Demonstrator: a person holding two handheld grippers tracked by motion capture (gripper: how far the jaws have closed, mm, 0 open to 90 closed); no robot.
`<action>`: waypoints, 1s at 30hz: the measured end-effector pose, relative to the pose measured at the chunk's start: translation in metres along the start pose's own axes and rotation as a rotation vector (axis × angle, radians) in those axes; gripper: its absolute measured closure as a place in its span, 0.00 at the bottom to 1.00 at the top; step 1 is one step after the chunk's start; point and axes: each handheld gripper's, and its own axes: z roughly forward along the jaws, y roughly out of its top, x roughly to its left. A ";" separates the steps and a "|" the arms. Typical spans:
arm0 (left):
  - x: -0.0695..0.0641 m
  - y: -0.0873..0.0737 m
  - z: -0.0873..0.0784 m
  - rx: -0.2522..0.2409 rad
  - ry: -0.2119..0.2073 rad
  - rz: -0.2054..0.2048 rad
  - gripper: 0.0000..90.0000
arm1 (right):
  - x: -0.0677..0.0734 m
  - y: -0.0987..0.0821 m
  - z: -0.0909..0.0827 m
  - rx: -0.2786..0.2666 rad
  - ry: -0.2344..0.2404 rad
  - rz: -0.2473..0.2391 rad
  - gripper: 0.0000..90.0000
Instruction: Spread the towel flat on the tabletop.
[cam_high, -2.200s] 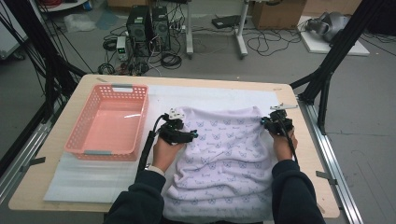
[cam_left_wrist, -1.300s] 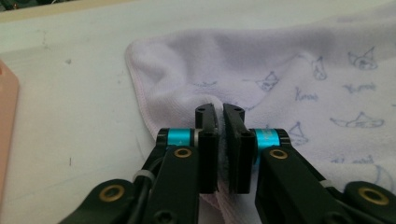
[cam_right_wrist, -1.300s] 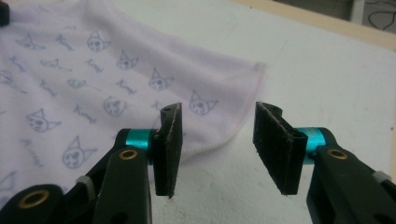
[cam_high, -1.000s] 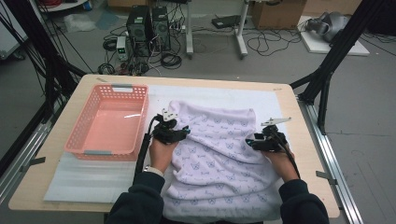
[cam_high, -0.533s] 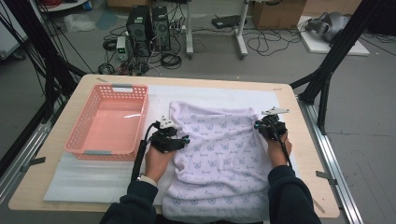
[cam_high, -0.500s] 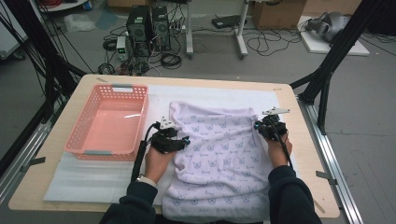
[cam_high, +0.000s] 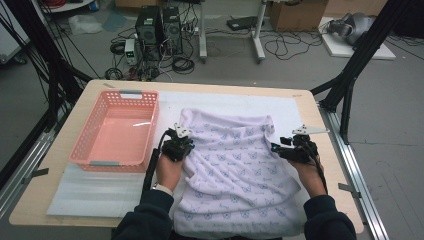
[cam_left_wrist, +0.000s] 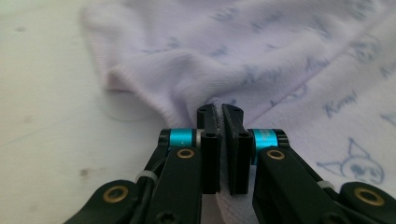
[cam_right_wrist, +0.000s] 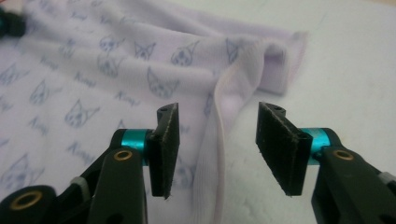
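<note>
Lavender garment (cam_high: 235, 170) lies spread over the white mat (cam_high: 90, 187) at the middle of the wooden table (cam_high: 45, 192), its near part hanging toward the person's edge and its far hem still bunched and partly turned over. Judging by that, the folding or straightening is at an early stage: only one side is gripped and no clean fold is made yet. A pink basket (cam_high: 116, 131) sits on the table just left of the cloth, with nothing in it. Beyond the table the floor carries computer towers, cables and black frame legs. The left gripper (cam_left_wrist: 219, 116) has its jaws pressed together on the cloth's left edge. The right gripper (cam_right_wrist: 217, 122) stands with jaws wide apart, astride the ribbed right edge, holding nothing.
</note>
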 end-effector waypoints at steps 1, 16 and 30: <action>0.003 0.002 0.000 -0.014 0.023 -0.003 0.95 | 0.001 -0.002 0.001 0.012 0.021 0.006 0.52; 0.004 0.000 -0.010 -0.074 -0.120 -0.098 0.50 | -0.004 0.001 0.036 0.144 -0.114 -0.055 0.94; -0.023 -0.023 -0.018 0.017 -0.231 -0.002 0.44 | -0.018 -0.003 0.010 0.018 -0.166 0.088 0.62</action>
